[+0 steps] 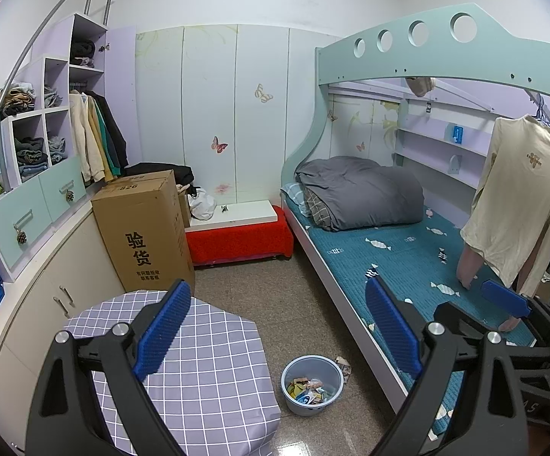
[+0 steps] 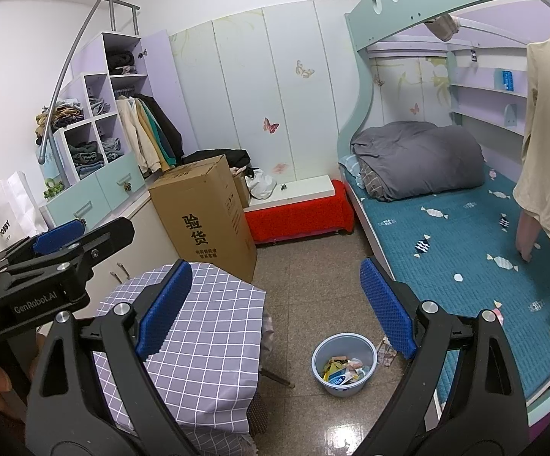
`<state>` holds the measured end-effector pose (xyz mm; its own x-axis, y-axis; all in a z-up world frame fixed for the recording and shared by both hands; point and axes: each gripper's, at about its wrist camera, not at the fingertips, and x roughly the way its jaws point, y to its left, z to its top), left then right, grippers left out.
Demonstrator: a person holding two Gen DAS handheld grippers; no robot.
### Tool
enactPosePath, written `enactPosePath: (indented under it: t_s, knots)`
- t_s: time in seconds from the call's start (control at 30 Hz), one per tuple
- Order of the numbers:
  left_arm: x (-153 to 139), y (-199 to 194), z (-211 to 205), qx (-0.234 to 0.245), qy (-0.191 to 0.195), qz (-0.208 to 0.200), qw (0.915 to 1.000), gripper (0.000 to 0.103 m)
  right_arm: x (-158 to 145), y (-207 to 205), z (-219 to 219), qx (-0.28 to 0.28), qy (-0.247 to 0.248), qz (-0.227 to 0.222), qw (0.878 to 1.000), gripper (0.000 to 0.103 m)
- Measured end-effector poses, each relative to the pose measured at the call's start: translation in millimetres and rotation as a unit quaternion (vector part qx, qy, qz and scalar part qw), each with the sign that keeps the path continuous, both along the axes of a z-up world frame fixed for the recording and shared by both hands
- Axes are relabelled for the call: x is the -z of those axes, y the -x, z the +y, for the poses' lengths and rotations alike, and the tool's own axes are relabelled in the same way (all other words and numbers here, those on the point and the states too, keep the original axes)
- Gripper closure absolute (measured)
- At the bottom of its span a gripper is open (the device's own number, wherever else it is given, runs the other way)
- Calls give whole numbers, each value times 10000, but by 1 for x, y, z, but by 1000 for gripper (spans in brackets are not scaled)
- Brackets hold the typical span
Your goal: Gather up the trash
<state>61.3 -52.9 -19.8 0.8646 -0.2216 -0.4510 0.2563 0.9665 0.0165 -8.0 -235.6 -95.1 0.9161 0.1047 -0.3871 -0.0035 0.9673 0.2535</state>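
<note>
A pale blue bin (image 1: 312, 385) stands on the floor between the checked table and the bed, with several wrappers inside; it also shows in the right wrist view (image 2: 344, 364). A crumpled wrapper (image 1: 344, 368) lies on the floor beside the bin by the bed frame, seen too in the right wrist view (image 2: 386, 350). My left gripper (image 1: 277, 328) is open and empty, held high above the floor. My right gripper (image 2: 275, 306) is open and empty too, also high above the bin. The right gripper's blue pad (image 1: 504, 298) shows at the right of the left wrist view.
A table with a grey checked cloth (image 2: 203, 326) stands at lower left. A tall cardboard box (image 2: 204, 212) and a red-covered bench (image 2: 297, 212) stand behind it. The bunk bed with a teal mattress (image 2: 461, 235) fills the right. A cream shirt (image 2: 548, 144) hangs over it.
</note>
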Motion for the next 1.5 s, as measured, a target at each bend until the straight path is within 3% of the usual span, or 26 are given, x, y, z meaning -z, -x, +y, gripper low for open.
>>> enactPosePath:
  t_s: [1.5]
  knots:
    - [4, -6, -5, 42, 20, 12, 10000, 12, 11, -6, -1, 14, -122, 89, 9999, 14]
